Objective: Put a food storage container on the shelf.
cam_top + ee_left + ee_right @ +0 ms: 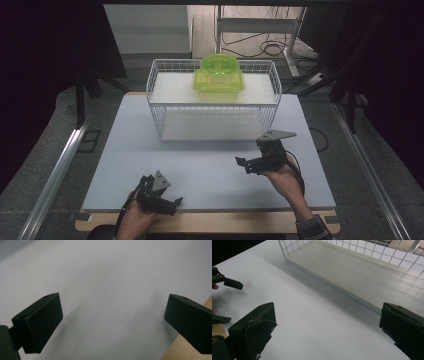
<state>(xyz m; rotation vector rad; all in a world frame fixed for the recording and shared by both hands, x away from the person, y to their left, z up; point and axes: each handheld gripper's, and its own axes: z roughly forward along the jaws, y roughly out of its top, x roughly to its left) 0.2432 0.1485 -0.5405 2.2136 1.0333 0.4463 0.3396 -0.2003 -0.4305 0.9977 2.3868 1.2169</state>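
Green plastic container [218, 74] atop wire rack [155, 107], at 12 o'clock on desk [210, 172]. Probably light, stiff, slick; best gripped across its raised rim. Left tongs [176, 204] at 7 o'clock, right tongs [243, 165] at 4, both wide, empty.

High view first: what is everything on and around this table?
Green see-through plastic container: one, lime green, on the top shelf of the rack.
White wire shelf rack: one, white, at the far middle of the board, two pale shelves.
Pale grey table board: one, on a wooden tabletop.
Cables: several, dark, on the floor behind.
Left gripper: one, black, near edge, jaws open.
Right gripper: one, black, in front of the rack, jaws open.
Hands: two, holding the grippers.
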